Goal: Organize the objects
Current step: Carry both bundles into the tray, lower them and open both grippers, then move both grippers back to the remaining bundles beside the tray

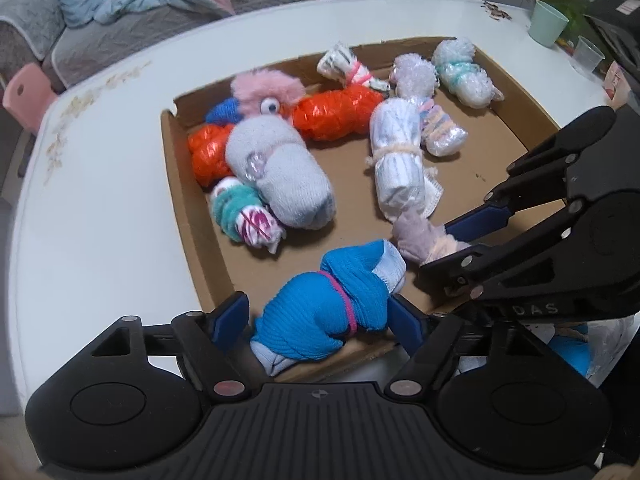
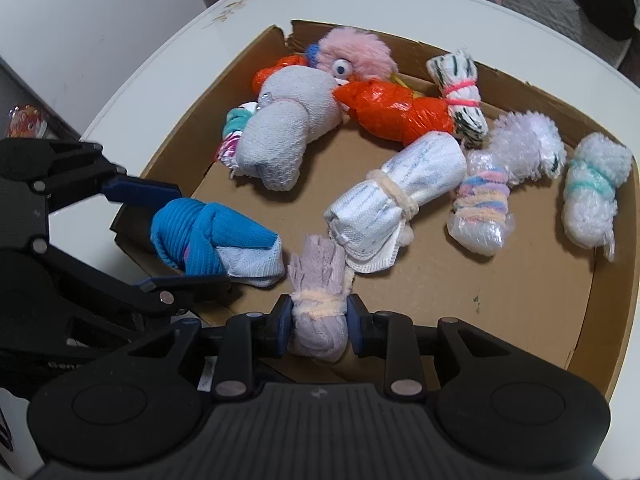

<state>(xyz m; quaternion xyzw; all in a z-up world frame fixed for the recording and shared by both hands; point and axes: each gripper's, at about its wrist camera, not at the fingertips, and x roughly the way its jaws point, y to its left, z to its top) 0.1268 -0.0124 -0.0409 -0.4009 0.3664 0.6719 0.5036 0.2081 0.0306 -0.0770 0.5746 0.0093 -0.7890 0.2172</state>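
A shallow cardboard box (image 1: 180, 184) lies on a white table and holds several rolled sock bundles. A blue sock bundle (image 1: 328, 312) tied with a pink band rests at the box's near rim, between the fingers of my left gripper (image 1: 320, 312). The jaws stand open, with a gap showing at the left pad. The right wrist view shows the same blue bundle (image 2: 212, 236) inside the left gripper (image 2: 200, 236). My right gripper (image 2: 320, 312) is shut on a lilac sock bundle (image 2: 316, 320) tied with peach yarn, just above the box floor beside the blue one. It also shows in the left wrist view, the right gripper (image 1: 436, 246) pinching the lilac bundle (image 1: 416, 236).
The box also holds a grey bundle (image 1: 288, 176), orange plastic-wrapped rolls (image 1: 336, 114), a pink fluffy toy (image 1: 266, 88), a white bundle (image 1: 396, 160) and bubble-wrapped ones (image 1: 464, 68). A green cup (image 1: 547, 23) and a clear cup (image 1: 588, 54) stand on the white table (image 1: 100, 200) at the far right.
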